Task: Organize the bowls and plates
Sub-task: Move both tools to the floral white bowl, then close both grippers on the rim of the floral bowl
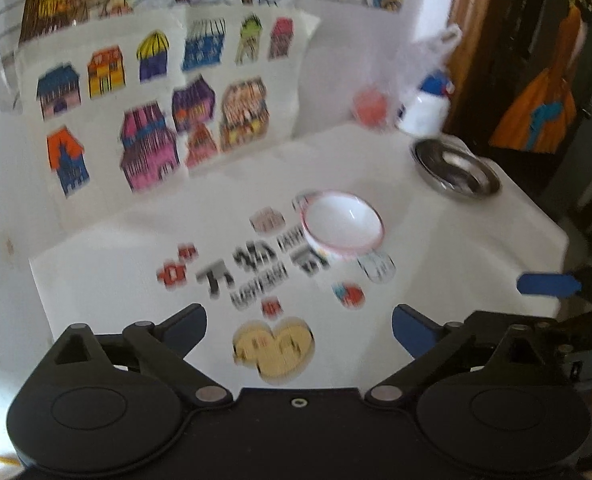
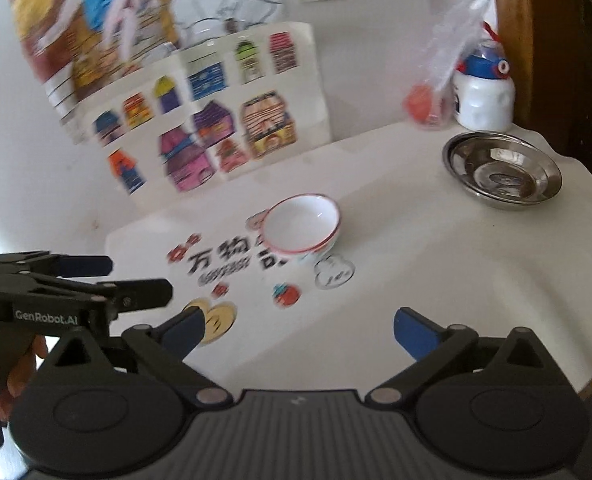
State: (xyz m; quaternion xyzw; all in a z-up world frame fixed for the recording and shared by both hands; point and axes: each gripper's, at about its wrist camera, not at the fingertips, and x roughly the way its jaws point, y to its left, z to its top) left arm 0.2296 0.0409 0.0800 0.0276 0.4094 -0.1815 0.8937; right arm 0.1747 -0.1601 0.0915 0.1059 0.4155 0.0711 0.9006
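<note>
Two grippers, left gripper (image 1: 299, 322) and right gripper (image 2: 298, 326), hover with jaws spread wide, holding nothing. White red-rimmed bowl (image 2: 302, 224) sits mid-table on the printed white cloth (image 2: 436, 264). Steel plates (image 2: 502, 170) rest stacked at far right corner, beside a white bottle (image 2: 484, 100).

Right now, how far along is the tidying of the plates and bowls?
Partly done, it seems: the white bowls look nested mid-table, and the steel plates seem stacked near the far corner. Nothing is in hand; the left gripper and right gripper are both open and empty. Whether more remains, I cannot tell.
</note>
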